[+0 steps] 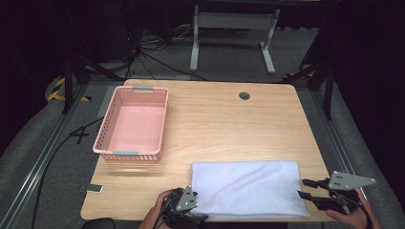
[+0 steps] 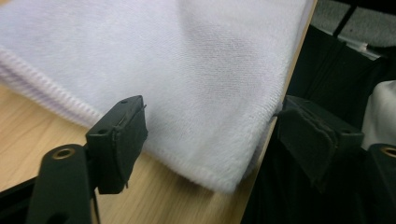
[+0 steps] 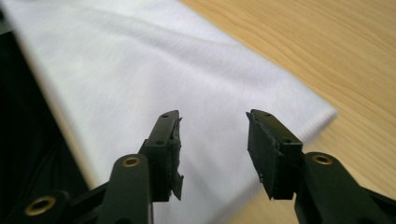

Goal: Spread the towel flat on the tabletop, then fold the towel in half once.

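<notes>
The folded white towel point(image 1: 248, 188) lies flat along the near edge of the tabletop point(image 1: 224, 119), well apart from the empty pink basket point(image 1: 132, 123). Both tongs stand open and grip nothing: the left tongs point(image 2: 210, 140) straddle the towel's near left corner, the right tongs point(image 3: 212, 144) hover over its right end. The towel seems just released; next likely comes another fold or a lift into the basket. No readable writing anywhere.

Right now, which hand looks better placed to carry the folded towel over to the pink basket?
Probably the left gripper: it sits at the towel corner nearer the basket.
</notes>
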Tool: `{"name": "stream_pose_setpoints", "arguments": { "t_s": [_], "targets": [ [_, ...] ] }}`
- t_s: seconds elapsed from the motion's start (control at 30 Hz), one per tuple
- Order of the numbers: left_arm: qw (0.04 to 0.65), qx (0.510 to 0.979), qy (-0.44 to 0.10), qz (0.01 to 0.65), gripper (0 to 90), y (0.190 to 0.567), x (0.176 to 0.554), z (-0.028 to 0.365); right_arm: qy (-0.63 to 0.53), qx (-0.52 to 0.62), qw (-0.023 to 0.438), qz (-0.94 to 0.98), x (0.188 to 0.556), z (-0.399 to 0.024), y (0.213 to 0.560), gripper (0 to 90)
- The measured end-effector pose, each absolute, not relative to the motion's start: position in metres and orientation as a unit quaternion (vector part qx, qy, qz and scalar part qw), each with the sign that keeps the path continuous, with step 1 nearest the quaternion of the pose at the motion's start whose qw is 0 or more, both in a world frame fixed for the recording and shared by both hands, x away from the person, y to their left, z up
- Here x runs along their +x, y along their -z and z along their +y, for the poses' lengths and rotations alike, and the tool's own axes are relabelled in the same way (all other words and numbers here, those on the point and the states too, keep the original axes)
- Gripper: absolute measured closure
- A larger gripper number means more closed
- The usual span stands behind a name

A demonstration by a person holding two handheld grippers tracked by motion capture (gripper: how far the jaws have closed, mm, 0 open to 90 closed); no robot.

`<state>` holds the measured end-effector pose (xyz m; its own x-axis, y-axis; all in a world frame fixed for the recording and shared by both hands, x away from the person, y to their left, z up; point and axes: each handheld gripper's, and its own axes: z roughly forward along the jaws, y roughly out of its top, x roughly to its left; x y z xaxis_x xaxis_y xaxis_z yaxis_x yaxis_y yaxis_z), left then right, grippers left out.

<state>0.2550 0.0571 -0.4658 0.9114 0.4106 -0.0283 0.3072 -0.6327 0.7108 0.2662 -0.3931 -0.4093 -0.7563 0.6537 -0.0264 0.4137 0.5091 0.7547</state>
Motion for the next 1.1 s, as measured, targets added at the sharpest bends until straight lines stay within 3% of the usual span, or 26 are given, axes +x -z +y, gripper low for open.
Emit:
{"name": "stream_pose_setpoints", "arguments": {
  "t_s": [0.1,0.2,0.5,0.73,0.97,1.1],
  "targets": [
    [0.37,0.903,-0.087,0.2,22.0,0.468,0.257,0.048,-0.383,0.325,0.143,0.853,0.291,-0.371,0.427,57.3],
    [0.363,0.906,-0.111,0.188,32.7,0.47,0.265,0.047,-0.364,0.333,0.123,0.861,0.309,-0.355,0.445,57.3],
    [0.366,0.894,-0.135,0.22,36.8,0.47,0.313,0.051,-0.342,0.35,0.154,0.858,0.351,-0.345,0.452,59.3],
    [0.382,0.878,-0.105,0.27,22.8,0.461,0.31,0.068,-0.349,0.35,0.16,0.854,0.364,-0.335,0.434,53.8],
    [0.362,0.881,-0.101,0.287,18.5,0.467,0.308,0.073,-0.368,0.326,0.164,0.855,0.389,-0.303,0.407,48.2],
    [0.355,0.885,-0.092,0.287,16.8,0.469,0.312,0.073,-0.36,0.284,0.145,0.877,0.418,-0.248,0.401,43.8]
  ]
}}
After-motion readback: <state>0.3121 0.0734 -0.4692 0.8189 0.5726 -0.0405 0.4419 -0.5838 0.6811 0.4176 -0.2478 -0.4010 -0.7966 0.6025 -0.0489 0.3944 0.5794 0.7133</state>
